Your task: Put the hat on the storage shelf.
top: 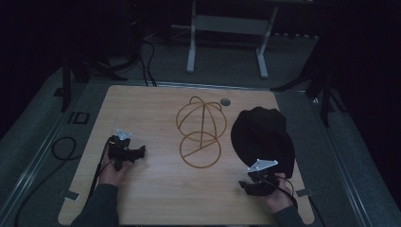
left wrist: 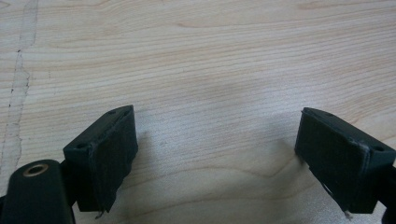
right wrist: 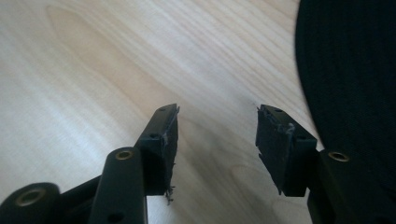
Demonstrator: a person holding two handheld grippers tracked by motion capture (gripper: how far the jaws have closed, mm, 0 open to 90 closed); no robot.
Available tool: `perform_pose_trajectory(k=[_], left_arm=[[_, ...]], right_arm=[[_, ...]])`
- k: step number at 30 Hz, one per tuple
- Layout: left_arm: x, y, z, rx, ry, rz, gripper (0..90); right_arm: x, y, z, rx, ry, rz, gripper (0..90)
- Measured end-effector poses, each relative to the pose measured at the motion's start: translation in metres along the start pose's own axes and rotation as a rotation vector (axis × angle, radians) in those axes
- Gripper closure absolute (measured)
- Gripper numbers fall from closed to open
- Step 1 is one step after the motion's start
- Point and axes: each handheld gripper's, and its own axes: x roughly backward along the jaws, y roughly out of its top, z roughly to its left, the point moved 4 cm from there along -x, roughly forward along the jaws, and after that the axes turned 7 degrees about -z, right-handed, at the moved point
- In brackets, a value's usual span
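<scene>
A black knitted hat (top: 262, 137) lies on the right part of the wooden table (top: 156, 189). A gold wire hat stand (top: 201, 132) rises at the table's middle, with a domed frame over a ring base. My right gripper (top: 259, 182) hovers just in front of the hat's near edge. Its jaws stand partly apart over bare wood, nothing between them (right wrist: 217, 133), and the hat (right wrist: 350, 79) lies just to their right. My left gripper (top: 126, 153) rests at the left, jaws wide open (left wrist: 215, 154) above bare wood.
A round cable hole (top: 225, 101) sits in the table's far edge. A white desk frame (top: 227, 38) stands on the floor beyond. A black cable (top: 61, 146) loops off the table's left side.
</scene>
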Motion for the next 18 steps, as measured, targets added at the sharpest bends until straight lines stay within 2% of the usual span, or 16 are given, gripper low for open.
perform_pose_trajectory(k=[6,10,14,18], left_arm=[[0.0,0.0,0.0,0.0,0.0,0.0,13.3],[0.0,0.0,0.0,0.0,0.0,0.002,13.2],[0.0,0.0,0.0,0.0,-0.001,0.002,13.3],[0.0,0.0,0.0,-0.001,-0.001,0.002,13.2]], right_arm=[[0.008,0.006,-0.001,0.029,0.013,0.04,51.6],[0.014,0.01,-0.003,0.039,0.052,0.063,56.9],[0.019,0.015,-0.004,0.079,0.041,0.095,57.3],[0.029,0.024,-0.009,0.078,0.022,0.097,55.9]])
